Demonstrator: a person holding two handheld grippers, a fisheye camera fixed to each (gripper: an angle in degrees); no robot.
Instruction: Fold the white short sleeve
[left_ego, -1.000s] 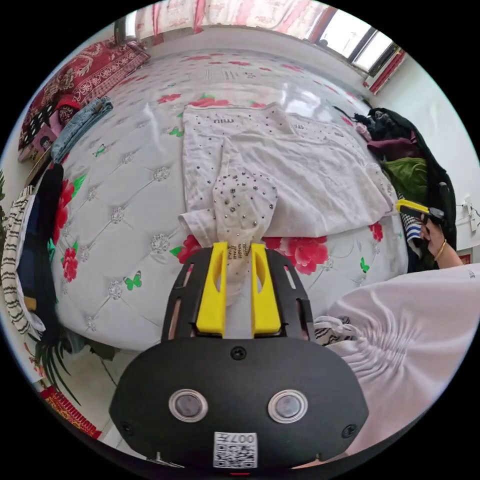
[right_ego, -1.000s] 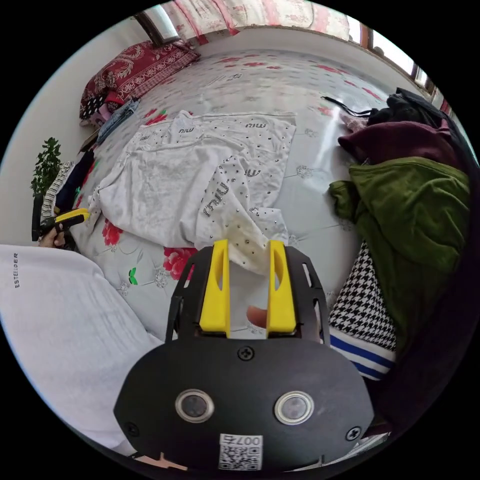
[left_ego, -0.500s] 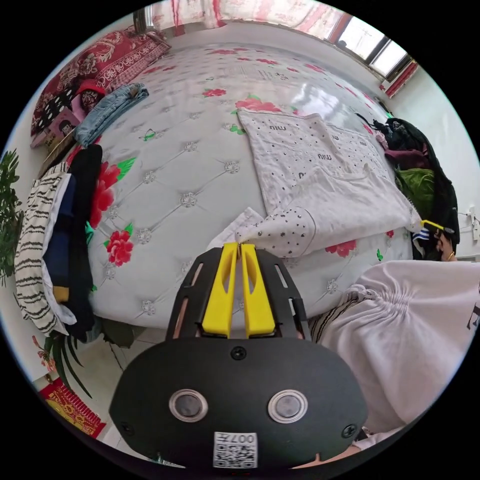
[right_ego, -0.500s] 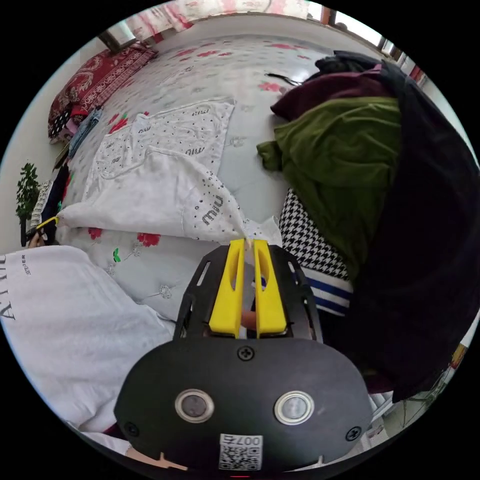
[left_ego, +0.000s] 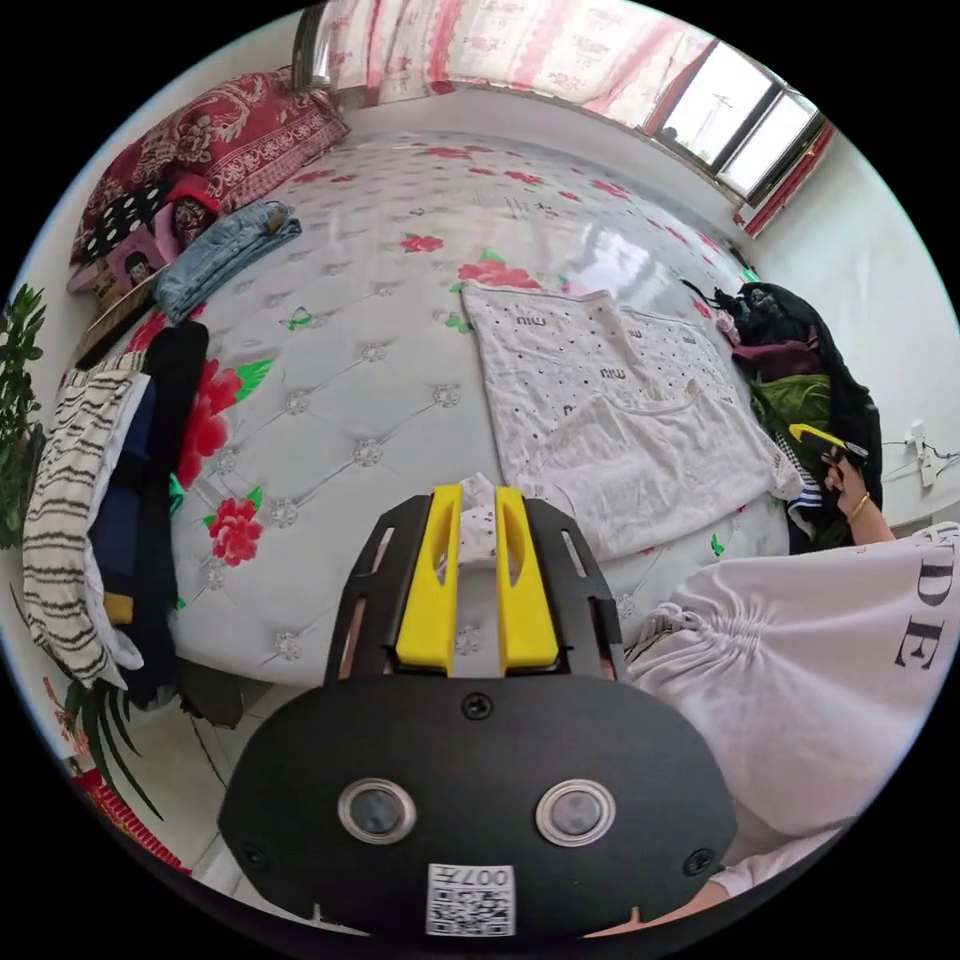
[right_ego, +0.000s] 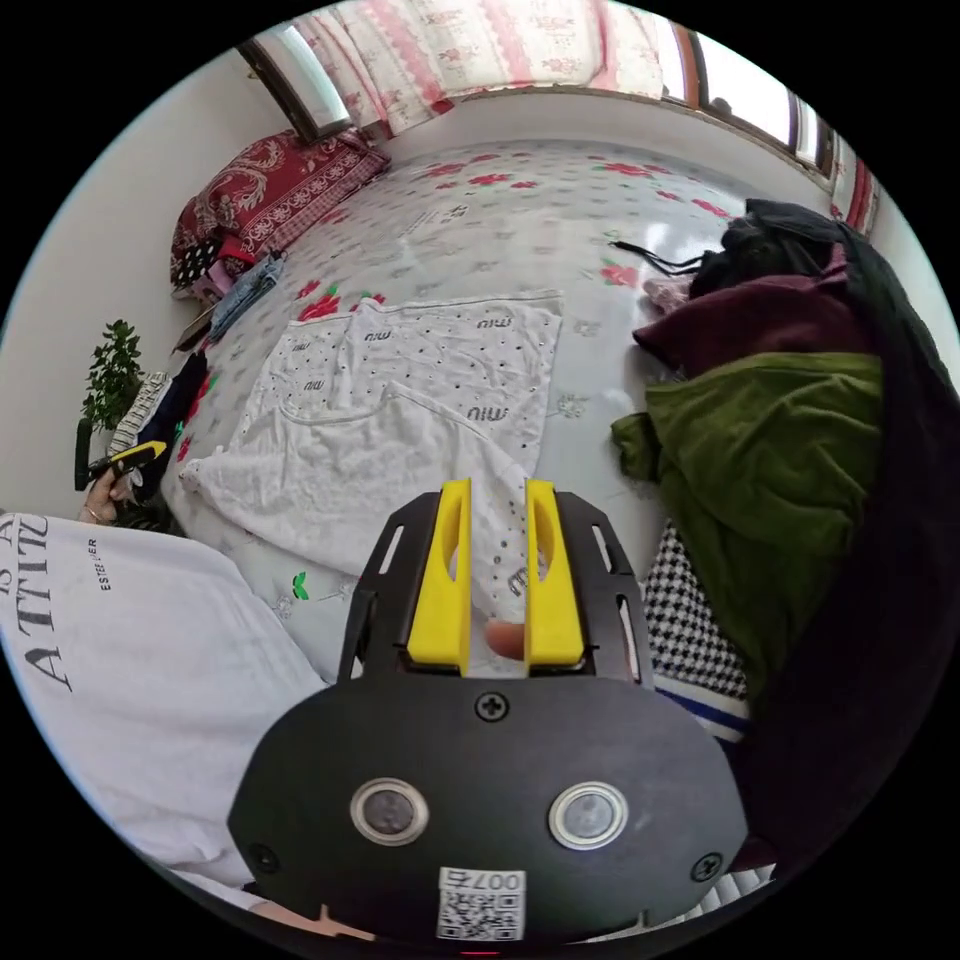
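Note:
The white short sleeve shirt (left_ego: 610, 420) with small studs lies spread flat on the flowered bed (left_ego: 350, 330), its plain near half folded over the studded far half. My left gripper (left_ego: 478, 492) stands open at the shirt's near left corner, and a bit of studded cloth lies loose between the jaws. In the right gripper view the same shirt (right_ego: 400, 420) stretches leftward from my right gripper (right_ego: 497, 485). That gripper is open over the near right corner, with cloth showing in the gap. Each gripper also shows small in the other's view, hand-held at the bed's edge.
A heap of dark, maroon and green clothes (right_ego: 790, 450) lies right of the shirt, with a houndstooth piece (right_ego: 695, 620) at its foot. Folded jeans (left_ego: 225, 250) and a red pillow (left_ego: 230, 130) sit far left. Striped and dark clothes (left_ego: 70, 500) hang off the left edge. The person's white top (left_ego: 820, 660) is close by.
Half a second ago both grippers were nearly shut on the shirt's corners and held it taut. Now both pairs of jaws have parted and the shirt lies flat.

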